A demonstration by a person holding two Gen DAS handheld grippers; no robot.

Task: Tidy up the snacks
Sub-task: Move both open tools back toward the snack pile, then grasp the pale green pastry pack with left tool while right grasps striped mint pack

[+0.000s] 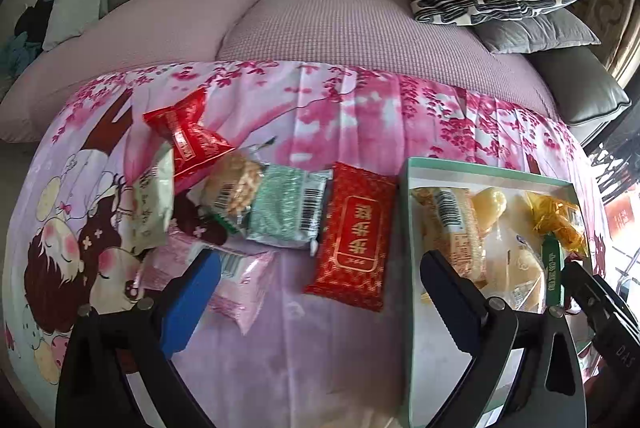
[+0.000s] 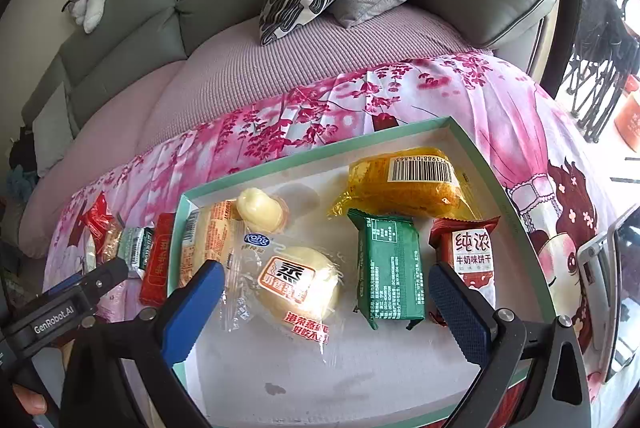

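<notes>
1. Your left gripper (image 1: 320, 292) is spread wide with nothing between its fingers, hovering over the cloth left of the tray (image 2: 320, 151).
2. Your right gripper (image 2: 326, 302) is likewise spread and unloaded, above the tray.
3. The bun packet (image 2: 296, 284), green packet (image 2: 388, 268) and yellow packet (image 2: 400, 183) lie inside the tray.
4. The red packet (image 1: 356, 236) lies just outside the tray's left wall.

snacks (image 1: 280, 211) left of box (image 1: 480, 169), others inside
</notes>
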